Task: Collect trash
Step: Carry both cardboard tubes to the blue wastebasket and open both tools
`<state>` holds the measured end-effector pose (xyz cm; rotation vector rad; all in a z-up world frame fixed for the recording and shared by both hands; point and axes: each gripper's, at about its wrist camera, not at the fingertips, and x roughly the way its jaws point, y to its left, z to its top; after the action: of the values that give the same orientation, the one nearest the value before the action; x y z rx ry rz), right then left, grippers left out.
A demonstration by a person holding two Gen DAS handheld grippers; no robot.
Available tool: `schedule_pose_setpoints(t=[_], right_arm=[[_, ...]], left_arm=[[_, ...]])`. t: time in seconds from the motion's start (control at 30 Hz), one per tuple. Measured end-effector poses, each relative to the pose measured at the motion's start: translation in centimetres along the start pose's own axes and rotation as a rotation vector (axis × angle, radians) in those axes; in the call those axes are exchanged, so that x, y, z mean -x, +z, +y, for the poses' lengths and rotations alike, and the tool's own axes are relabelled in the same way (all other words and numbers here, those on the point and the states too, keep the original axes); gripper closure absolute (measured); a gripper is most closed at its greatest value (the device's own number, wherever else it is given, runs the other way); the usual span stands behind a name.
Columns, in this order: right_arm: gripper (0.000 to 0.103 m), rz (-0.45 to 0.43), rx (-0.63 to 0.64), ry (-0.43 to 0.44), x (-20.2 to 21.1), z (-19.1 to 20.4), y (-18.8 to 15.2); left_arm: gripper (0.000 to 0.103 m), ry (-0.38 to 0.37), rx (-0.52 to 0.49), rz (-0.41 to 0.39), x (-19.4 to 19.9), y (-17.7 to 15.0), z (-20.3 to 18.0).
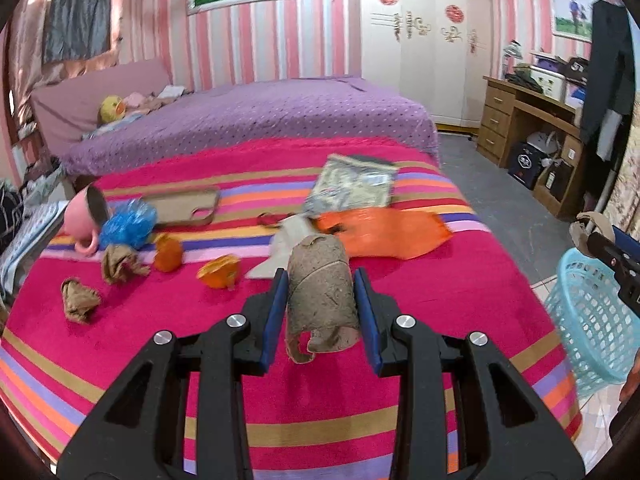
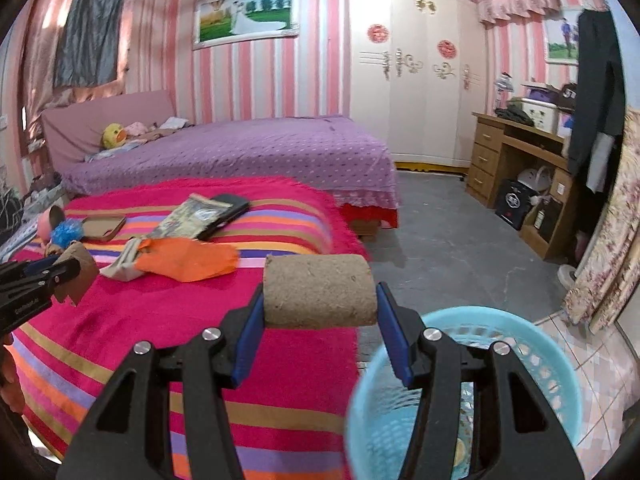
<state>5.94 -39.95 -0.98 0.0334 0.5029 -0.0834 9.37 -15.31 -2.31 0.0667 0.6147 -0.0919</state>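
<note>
My left gripper (image 1: 320, 292) is shut on a torn brown cardboard tube (image 1: 322, 292), held upright above the striped bed cover (image 1: 440, 300). My right gripper (image 2: 320, 304) is shut on a second cardboard tube (image 2: 320, 291), held sideways at the bed's edge, just left of and above the light blue basket (image 2: 560, 380). The basket also shows in the left wrist view (image 1: 592, 320), with the right gripper (image 1: 588, 236) above it. Crumpled brown papers (image 1: 78, 300), orange peels (image 1: 219, 272), an orange bag (image 1: 388, 232) and a blue plastic wad (image 1: 128, 222) lie on the bed.
A pink mug (image 1: 84, 216), a brown phone case (image 1: 184, 210), a printed packet (image 1: 354, 186) and a dark phone (image 2: 228, 208) lie on the bed. A purple bed (image 2: 240, 152) stands behind. A wooden desk (image 2: 520, 160) and wardrobe (image 2: 416, 80) stand across the grey floor.
</note>
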Motion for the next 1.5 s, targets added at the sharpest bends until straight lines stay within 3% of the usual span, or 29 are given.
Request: schedule_pose_setpoints(t=[0.27,0.73,0.9,1.13,1.2,1.27,1.5], right_arm=[[0.05,0.019,-0.01,-0.108,1.1,-6.0,-1.2],[0.05,0.068,-0.131,-0.258,2.2,-16.7,-4.8],[0.05,0.062,-0.168,-0.276,3.0,-18.6,-5.8],[0.05,0.045,-0.216,-0.277,3.3,-19.8,-6.1],[0.05,0.049,-0.209,-0.277,3.1,-19.7,-6.1],[0.05,0.055,-0.202,-0.273,2.9,-19.6,-6.2],[0.05,0.081,-0.174,-0.274,1.8,-18.7,-6.6]], left_arm=[[0.07,-0.11,-0.046,-0.035,0.7,0.5,-8.4],[0.07,-0.328,-0.158,0.023,0.6,-1.9,-22.9],[0.07,-0.363,-0.225,0.01,1.0,-2.5,-27.0],[0.068,-0.377,-0.231,0.075,-0.9,-2.4,-29.7],[0.058,-0.366,-0.24,0.082,-1.3,-2.3,-29.8],[0.031,-0.358,-0.241,0.095,-1.8,-2.2,-29.6],[0.015,-0.301,-0.21,0.053,-1.9,-1.9,-26.5]])
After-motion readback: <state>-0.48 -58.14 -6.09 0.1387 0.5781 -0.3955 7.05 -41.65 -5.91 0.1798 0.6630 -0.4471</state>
